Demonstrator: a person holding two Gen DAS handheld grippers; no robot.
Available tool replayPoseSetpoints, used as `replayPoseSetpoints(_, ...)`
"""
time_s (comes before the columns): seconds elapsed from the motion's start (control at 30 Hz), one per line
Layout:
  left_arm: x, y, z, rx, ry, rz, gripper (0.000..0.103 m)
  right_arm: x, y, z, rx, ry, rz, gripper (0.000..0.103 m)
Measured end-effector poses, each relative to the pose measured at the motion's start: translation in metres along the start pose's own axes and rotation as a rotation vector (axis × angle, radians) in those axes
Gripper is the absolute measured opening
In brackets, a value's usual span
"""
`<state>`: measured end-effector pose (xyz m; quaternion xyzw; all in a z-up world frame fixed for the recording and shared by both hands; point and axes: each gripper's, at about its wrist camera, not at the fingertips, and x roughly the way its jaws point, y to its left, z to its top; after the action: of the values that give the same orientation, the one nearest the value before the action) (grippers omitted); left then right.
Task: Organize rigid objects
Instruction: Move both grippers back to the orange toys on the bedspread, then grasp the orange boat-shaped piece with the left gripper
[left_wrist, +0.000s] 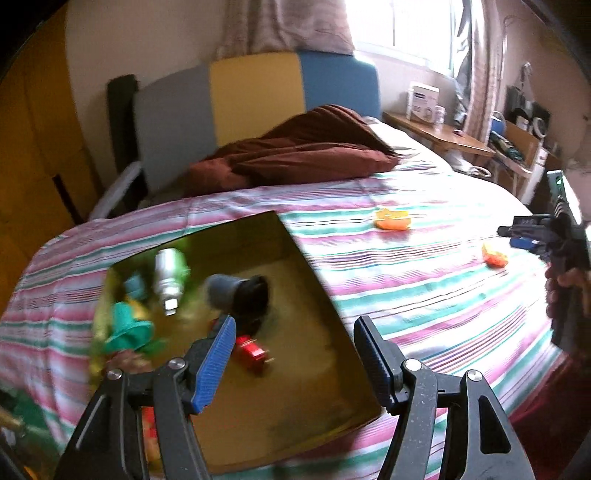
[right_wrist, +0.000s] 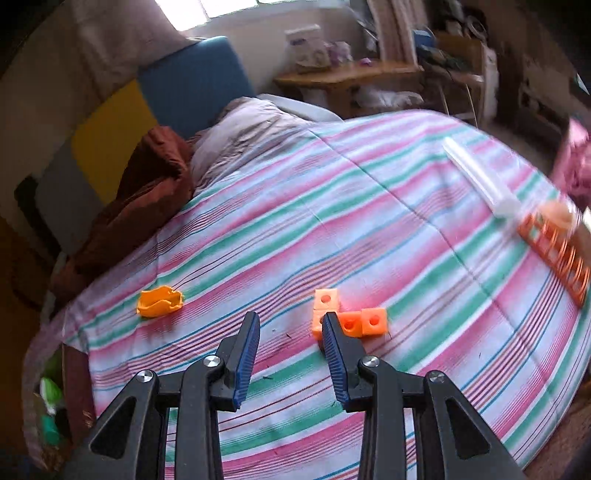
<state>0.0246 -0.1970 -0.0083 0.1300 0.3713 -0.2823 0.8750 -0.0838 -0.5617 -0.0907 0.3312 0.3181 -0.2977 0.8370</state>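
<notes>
My left gripper (left_wrist: 295, 325) hangs open over a cardboard box (left_wrist: 314, 258) on the striped bed, with nothing between its fingers. Inside the box lie a silver bottle (left_wrist: 168, 273), a grey and black cylinder (left_wrist: 236, 291), a small red piece (left_wrist: 251, 350) and green toys (left_wrist: 129, 325). My right gripper (right_wrist: 290, 317) is open and empty just above the bedspread. A joined set of orange cubes (right_wrist: 351, 317) lies right beside its right fingertip. An orange moulded piece (right_wrist: 159, 297) lies to the left. The left wrist view shows the right gripper (left_wrist: 517, 236) at the far right, near the cubes (left_wrist: 495, 256).
A clear tube (right_wrist: 476, 173) and an orange patterned pack (right_wrist: 554, 251) lie near the bed's right edge. A brown blanket (left_wrist: 303, 155) is heaped by the headboard. A wooden side table (right_wrist: 351, 74) stands beyond the bed. The box's corner (right_wrist: 74, 380) shows at the left.
</notes>
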Motion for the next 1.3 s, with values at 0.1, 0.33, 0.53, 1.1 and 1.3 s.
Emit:
replayPoseSetpoints(0.1,0.010,-0.017,0.016,0.006,0.007,-0.063,0.067,-0.001,-0.004,0.000,0.024,-0.006,0.000,0.035)
replayPoseSetpoints(0.33,0.061,-0.065,0.059,0.016,0.093,-0.171,0.067,-0.005,-0.013,0.000,0.076,0.007,0.029,0.035)
replayPoseSetpoints(0.53,0.116,-0.096,0.085,-0.011,0.181,-0.221,0.068,0.000,-0.016,0.000,0.116,0.043,0.065,0.035)
replayPoseSetpoints(1.1,0.264,-0.110,0.135,-0.473,0.445,-0.311,0.075,-0.004,-0.010,0.001,0.138,0.073,0.199,0.036)
replayPoseSetpoints(1.3,0.277,-0.128,0.153,-0.395,0.417,-0.285,0.076,-0.005,-0.010,0.000,0.144,0.081,0.228,0.036)
